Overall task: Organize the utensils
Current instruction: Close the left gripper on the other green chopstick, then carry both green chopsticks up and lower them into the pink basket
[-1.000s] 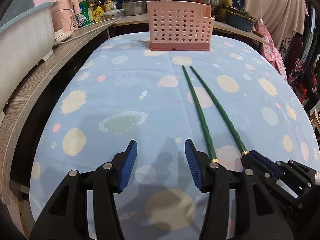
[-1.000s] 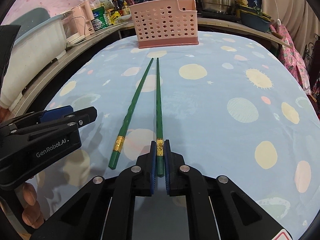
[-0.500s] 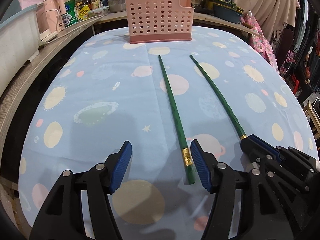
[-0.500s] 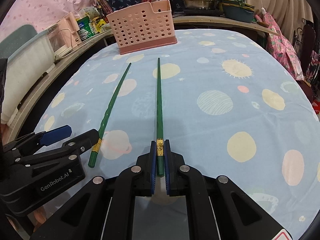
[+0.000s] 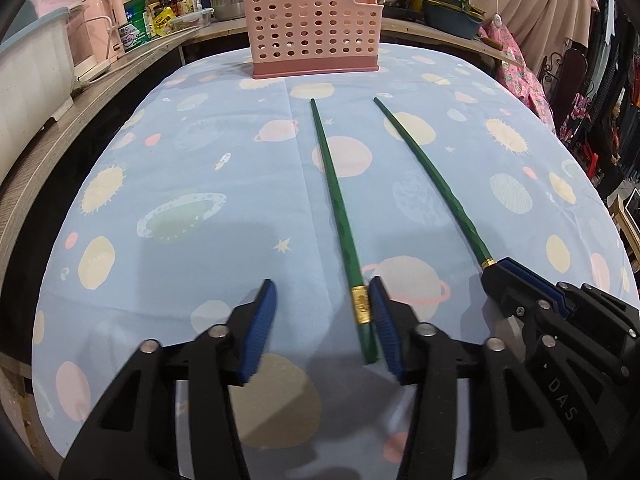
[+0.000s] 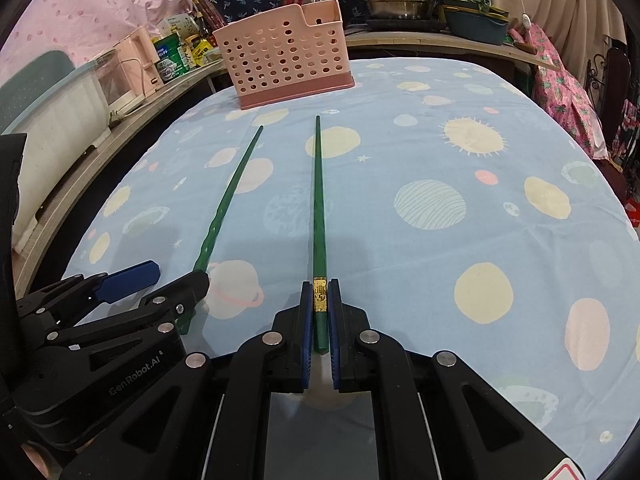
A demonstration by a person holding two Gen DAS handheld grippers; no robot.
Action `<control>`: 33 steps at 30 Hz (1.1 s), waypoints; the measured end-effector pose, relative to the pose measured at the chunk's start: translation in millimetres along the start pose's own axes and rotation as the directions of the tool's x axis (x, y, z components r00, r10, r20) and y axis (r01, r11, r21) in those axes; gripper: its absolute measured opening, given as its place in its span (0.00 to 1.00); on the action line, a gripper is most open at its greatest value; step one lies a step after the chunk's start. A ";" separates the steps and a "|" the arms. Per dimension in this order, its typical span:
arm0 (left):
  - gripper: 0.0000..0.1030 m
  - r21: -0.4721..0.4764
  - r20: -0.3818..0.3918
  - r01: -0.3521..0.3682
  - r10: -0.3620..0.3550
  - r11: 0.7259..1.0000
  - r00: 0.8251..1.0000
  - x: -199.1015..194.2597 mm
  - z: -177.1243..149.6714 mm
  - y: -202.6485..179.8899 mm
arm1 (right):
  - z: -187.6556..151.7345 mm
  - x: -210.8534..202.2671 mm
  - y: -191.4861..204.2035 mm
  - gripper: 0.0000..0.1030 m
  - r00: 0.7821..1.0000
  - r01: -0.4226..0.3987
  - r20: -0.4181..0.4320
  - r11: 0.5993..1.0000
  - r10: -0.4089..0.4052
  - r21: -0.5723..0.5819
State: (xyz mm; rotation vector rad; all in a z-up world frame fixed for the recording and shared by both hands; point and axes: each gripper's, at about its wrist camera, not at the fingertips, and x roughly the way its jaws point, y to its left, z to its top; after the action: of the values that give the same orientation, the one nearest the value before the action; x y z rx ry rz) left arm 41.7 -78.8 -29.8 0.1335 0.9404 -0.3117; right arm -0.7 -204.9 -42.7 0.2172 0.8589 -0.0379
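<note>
The left claw (image 5: 320,320) is settling over the butt end of the nearer green chopstick (image 5: 340,216), which is lying flat on the space-print cloth of the surface (image 5: 180,168). Its jaws have just been closing, with that chopstick between them: the gold band (image 5: 361,305) is sitting right against the inner face of the right-hand blue pad (image 5: 384,332), while the left-hand pad (image 5: 258,332) is standing well clear at about nine o'clock from the stick, so nothing is being pinched yet. The stick's long axis is running from the claw away toward twelve o'clock, leaning a shade to eleven, its thin tip pointing at the pink perforated utensil basket (image 5: 312,28) standing at the far edge of the cloth. So the stick is lying along the claw's own line, not across it, and off-centre toward three o'clock in the gap; I judge the closing pad will have to sweep most of the gap, and may nudge the stick sideways. The right claw (image 6: 320,312) is clamping tight on the second green chopstick (image 6: 319,200) at its gold band, the shaft likewise aiming at twelve o'clock toward the basket. In the left camera that held stick is lying at about two o'clock, near the first but apart from it. The left claw is plainly the nearer to the loose chopstick.
</note>
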 end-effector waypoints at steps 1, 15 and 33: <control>0.29 0.002 -0.002 0.002 -0.002 1.000 1.000 -0.6 0.3 0.3 | -0.1 -0.3 -0.1 0.07 1.000 -0.001 0.000 1.000 0.001 0.001; 0.07 -0.044 -0.011 0.063 -0.064 0.997 0.998 -18.8 13.4 16.8 | 4.6 -10.9 -0.1 0.07 1.000 -0.013 0.017 1.000 0.013 0.006; 0.07 -0.130 0.211 0.093 -0.064 0.987 0.975 -94.8 106.2 58.2 | 107.6 -84.7 -1.2 0.06 0.960 -0.098 0.265 0.995 0.090 0.017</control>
State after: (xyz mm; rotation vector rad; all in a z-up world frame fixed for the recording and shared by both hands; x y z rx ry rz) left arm 90.3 -30.5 107.9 -0.0639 0.7598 -0.3256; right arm 24.1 -232.7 89.0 0.2741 0.5819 0.0088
